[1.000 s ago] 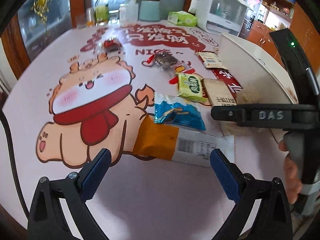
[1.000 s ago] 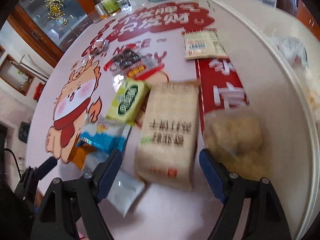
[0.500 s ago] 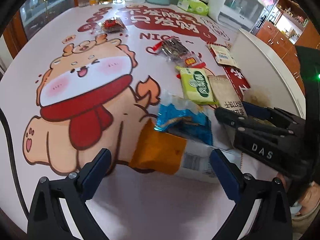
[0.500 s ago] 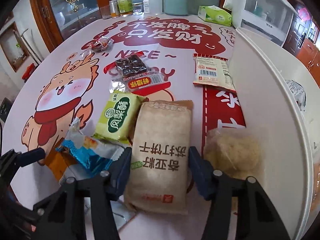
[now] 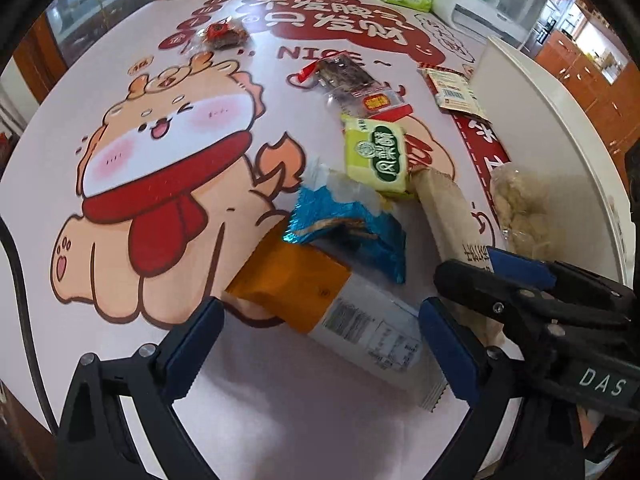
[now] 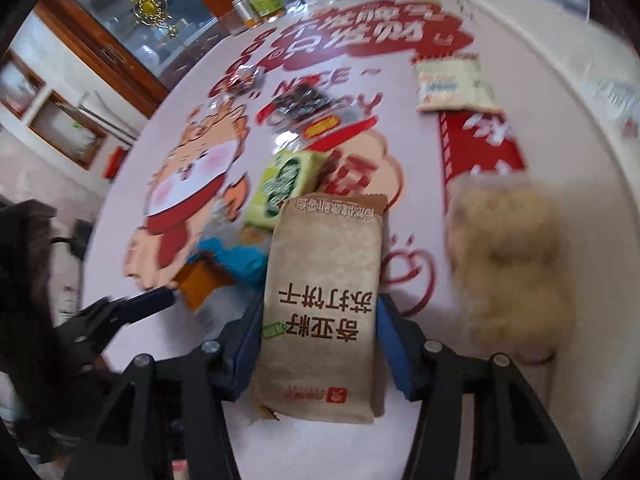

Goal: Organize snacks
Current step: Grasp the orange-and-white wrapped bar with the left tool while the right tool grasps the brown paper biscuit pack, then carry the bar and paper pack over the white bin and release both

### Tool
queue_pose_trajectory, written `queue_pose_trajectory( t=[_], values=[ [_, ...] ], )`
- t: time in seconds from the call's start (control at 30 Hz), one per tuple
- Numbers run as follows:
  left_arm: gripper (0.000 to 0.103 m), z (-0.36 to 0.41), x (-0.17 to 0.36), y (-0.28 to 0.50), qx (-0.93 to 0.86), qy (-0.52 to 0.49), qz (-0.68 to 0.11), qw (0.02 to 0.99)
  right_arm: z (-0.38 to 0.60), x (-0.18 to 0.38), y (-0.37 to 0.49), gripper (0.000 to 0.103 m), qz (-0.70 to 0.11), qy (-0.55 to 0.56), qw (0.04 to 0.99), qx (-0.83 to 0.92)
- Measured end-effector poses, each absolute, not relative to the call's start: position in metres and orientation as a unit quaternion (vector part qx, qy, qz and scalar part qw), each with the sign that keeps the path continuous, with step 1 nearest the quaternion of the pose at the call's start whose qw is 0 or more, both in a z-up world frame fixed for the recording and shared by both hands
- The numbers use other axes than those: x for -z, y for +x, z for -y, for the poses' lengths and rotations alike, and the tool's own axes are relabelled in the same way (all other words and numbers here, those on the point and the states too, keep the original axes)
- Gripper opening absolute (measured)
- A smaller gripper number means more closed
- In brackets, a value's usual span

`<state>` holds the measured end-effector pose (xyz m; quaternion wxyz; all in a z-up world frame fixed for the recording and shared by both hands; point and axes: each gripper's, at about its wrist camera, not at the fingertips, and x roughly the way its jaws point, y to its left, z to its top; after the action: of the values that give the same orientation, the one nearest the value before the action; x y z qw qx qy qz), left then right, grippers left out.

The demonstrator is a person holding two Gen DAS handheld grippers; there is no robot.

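Observation:
Several snack packs lie on a cartoon-printed table. My right gripper (image 6: 320, 344) is shut on the near end of a brown cracker pack (image 6: 324, 300), both blue pads pressing its sides. In the left wrist view that gripper (image 5: 480, 268) holds the same brown pack (image 5: 444, 208) at the right. My left gripper (image 5: 320, 344) stands open, its fingers either side of an orange-and-white pack (image 5: 320, 300) without touching it. A blue foil pack (image 5: 348, 224) overlaps that pack's far end. A green pack (image 5: 376, 156) lies beyond.
A clear bag of pale round snacks (image 6: 508, 264) lies right of the brown pack, against a white tray rim (image 6: 580, 120). Farther off are a dark snack pack with a red label (image 6: 316, 116), a beige packet (image 6: 452, 84) and a small red-wrapped snack (image 5: 220, 36). Bottles and boxes line the far edge.
My right gripper's jaws closed from wide apart onto the brown cracker pack. My left gripper tilted further down and drew closer over the orange-and-white pack, still open.

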<state>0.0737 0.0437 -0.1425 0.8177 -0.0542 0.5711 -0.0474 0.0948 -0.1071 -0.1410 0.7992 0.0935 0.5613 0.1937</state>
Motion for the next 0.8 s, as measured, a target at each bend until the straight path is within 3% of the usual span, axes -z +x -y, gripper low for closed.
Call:
queue_pose_trajectory(
  t=[0.07,0.13,0.3,0.37,0.47,0.8],
  values=[
    [0.096,-0.041,0.143,0.076,0.038,-0.049,-0.568,0.821,0.113,0.139,0.094,0.055,-0.559,0.106,0.800,-0.190],
    [0.087,-0.041,0.147,0.080,0.023,-0.047,-0.576,0.816,0.116,0.136,0.092,0.055,-0.554,0.112,0.801,-0.195],
    [0.077,-0.033,0.147,0.084,-0.010,-0.020,-0.563,0.826,0.117,0.115,0.081,0.055,-0.519,0.089,0.827,-0.195],
    [0.044,-0.030,0.142,0.082,-0.004,-0.014,-0.551,0.834,0.119,0.110,0.080,0.055,-0.512,0.087,0.832,-0.196],
    [0.031,-0.029,0.137,0.078,-0.005,-0.012,-0.540,0.841,0.123,0.108,0.078,0.055,-0.508,0.086,0.835,-0.193],
    [0.029,-0.036,0.091,0.052,0.008,-0.021,-0.484,0.875,0.129,0.088,0.064,0.055,-0.472,0.080,0.856,-0.196]
  ],
)
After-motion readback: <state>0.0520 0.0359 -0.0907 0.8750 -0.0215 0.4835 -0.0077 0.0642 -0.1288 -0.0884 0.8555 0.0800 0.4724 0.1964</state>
